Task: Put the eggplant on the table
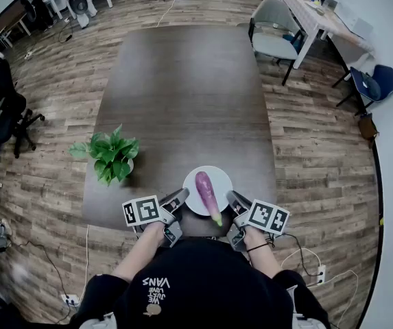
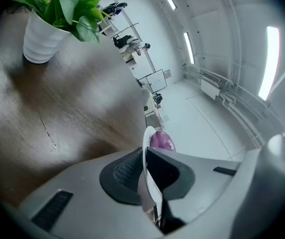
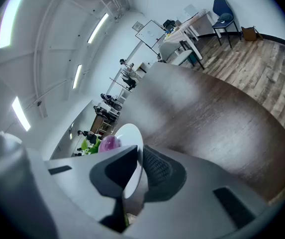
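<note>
At the near edge of the table, closest to the person, the left gripper is pinching the left rim of a white plate. The right gripper is pinching the opposite rim in the same way, its pads pressed on the thin edge. The eggplant lies on this plate, not on the table itself; its near tip reaches over the rim. I cannot tell if the plate touches the wood. Further left, near the left edge, stands a potted plant — white pot, green leaves. Beyond it the table top is dark wood.
</note>
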